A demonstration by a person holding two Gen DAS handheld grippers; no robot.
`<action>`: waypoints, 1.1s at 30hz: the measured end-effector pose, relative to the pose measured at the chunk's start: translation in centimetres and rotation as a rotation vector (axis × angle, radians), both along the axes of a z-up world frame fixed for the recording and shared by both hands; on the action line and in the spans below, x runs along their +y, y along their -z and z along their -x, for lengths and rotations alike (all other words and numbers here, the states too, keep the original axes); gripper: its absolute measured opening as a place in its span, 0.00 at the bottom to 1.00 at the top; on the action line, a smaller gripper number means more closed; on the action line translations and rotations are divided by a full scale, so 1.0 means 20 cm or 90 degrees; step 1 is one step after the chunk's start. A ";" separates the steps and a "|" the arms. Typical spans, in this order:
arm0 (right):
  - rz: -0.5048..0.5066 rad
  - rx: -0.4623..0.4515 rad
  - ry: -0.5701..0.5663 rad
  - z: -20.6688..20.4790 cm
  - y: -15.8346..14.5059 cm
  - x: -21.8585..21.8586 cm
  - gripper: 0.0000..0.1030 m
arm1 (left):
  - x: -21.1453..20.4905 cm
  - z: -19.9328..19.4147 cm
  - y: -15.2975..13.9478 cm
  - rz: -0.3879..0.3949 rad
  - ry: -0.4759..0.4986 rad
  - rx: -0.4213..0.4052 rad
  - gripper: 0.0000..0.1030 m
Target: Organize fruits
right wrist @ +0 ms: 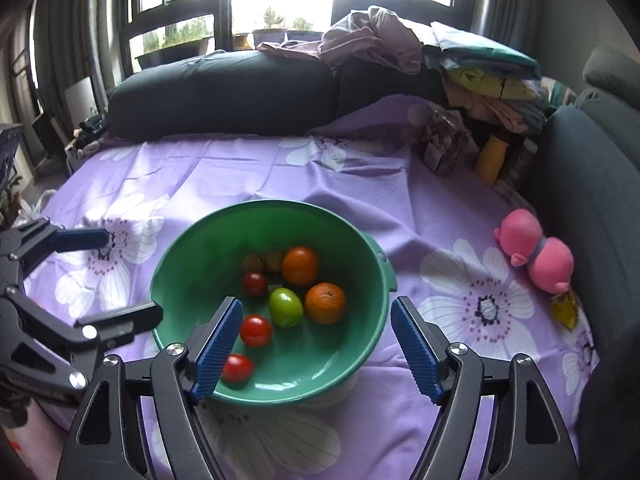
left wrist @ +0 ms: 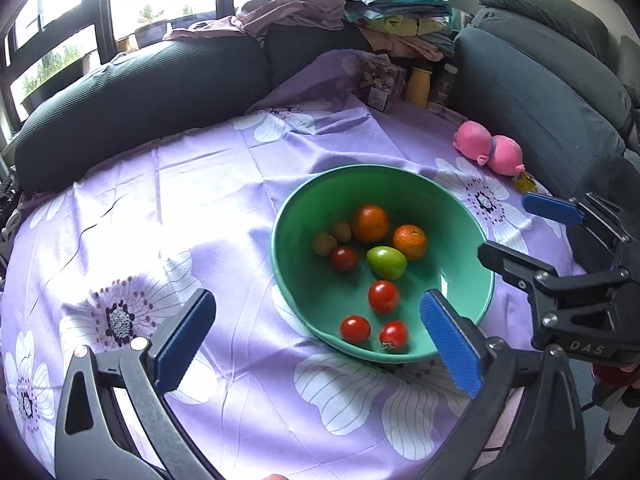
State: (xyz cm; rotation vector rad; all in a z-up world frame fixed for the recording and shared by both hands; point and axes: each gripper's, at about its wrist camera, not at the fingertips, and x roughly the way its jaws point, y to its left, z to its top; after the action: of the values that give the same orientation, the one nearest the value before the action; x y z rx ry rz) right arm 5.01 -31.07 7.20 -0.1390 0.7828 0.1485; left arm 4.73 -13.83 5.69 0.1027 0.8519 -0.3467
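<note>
Both tongs, left tongs (left wrist: pixel 316 336) and right tongs (right wrist: pixel 316 344), gape empty above the green bowl (left wrist: pixel 460 216) on the desk; the fruits (left wrist: pixel 370 224) lie inside; we should lift clear without nudging the rim.

Green bowl (left wrist: pixel 304 200) of fruit on floral cloth (left wrist: pixel 200 184), left gripper (left wrist: pixel 320 334) fingers spread

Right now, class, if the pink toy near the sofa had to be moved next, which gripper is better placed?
Right. The right gripper stands open on the bowl's side nearer the pink toy; the left gripper would have to cross the bowl.
</note>
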 end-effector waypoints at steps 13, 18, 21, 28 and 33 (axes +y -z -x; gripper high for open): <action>0.006 -0.016 -0.058 0.14 -0.08 0.05 0.75 | -0.05 0.06 -0.18 -0.032 -0.027 -0.060 0.99; -0.008 -0.016 -0.056 0.14 -0.08 0.04 0.75 | -0.08 0.05 -0.19 -0.048 -0.025 -0.059 0.99; -0.008 -0.016 -0.056 0.14 -0.08 0.04 0.75 | -0.08 0.04 -0.19 -0.050 -0.026 -0.058 0.99; -0.015 -0.010 -0.051 0.12 -0.07 0.03 0.75 | -0.11 0.02 -0.16 -0.067 -0.031 -0.054 0.99; -0.020 -0.004 -0.045 0.10 -0.05 0.02 0.75 | -0.12 0.01 -0.15 -0.075 -0.036 -0.050 0.99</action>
State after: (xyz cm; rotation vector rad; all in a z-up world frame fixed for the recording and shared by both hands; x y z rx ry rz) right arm 2.99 -30.71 8.24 -0.1381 0.7693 0.2271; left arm 4.58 -16.15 8.63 0.2001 0.7959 -0.2382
